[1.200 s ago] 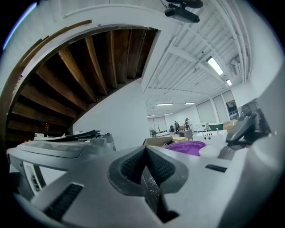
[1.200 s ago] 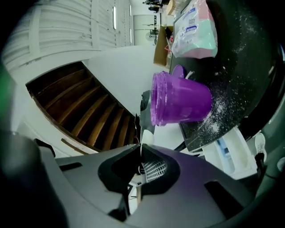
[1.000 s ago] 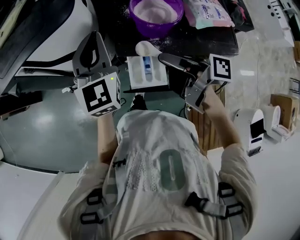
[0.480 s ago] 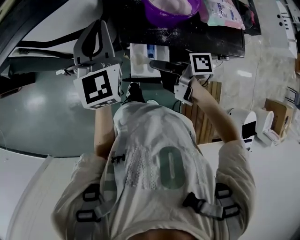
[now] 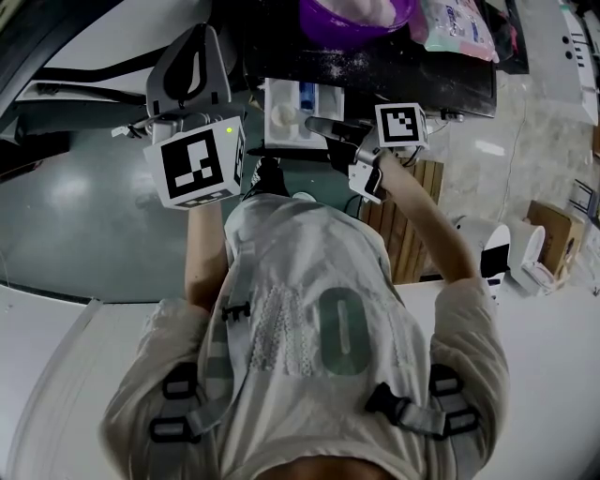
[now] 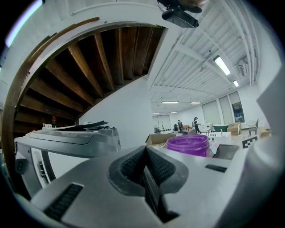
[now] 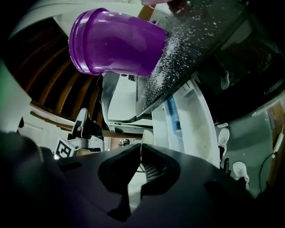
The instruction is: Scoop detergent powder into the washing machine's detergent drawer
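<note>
Torso (image 5: 309,328) filling the lower middle of the head view; I am looking past it to both tools. Nearest, left of centre, the left gripper (image 6: 144,150) is pointing up and away from the work, its jaws pressed together with nothing between them. Right of centre, the right gripper (image 7: 140,146) is reaching toward the upper middle of the frame. Its jaws are clamping a thin white sliver that I am reading as the scoop (image 7: 147,135). The scoop's bowl appears to be hanging over the detergent drawer (image 7: 198,127), and I cannot tell whether powder is riding in it. The drawer is standing pulled out, white, with a blue insert (image 7: 173,116) in one compartment. Beyond it, along the top edge of the head view, the purple tub (image 5: 354,13) of detergent is sitting on the dark machine top (image 5: 412,75), with loose grains (image 7: 178,53) scattered around its base. A printed packet (image 5: 457,23) is lying at the upper right, beside the tub.

Handling, as I am judging it: the scoop is looking like light, stiff plastic, smooth enough to twist in the pads. The hold belongs on the flat handle, well back from the bowl and level. The powder is loose and spilling easily, so any tilt or jolt over the drawer's rim is likely sending grains outside the compartment.
</note>
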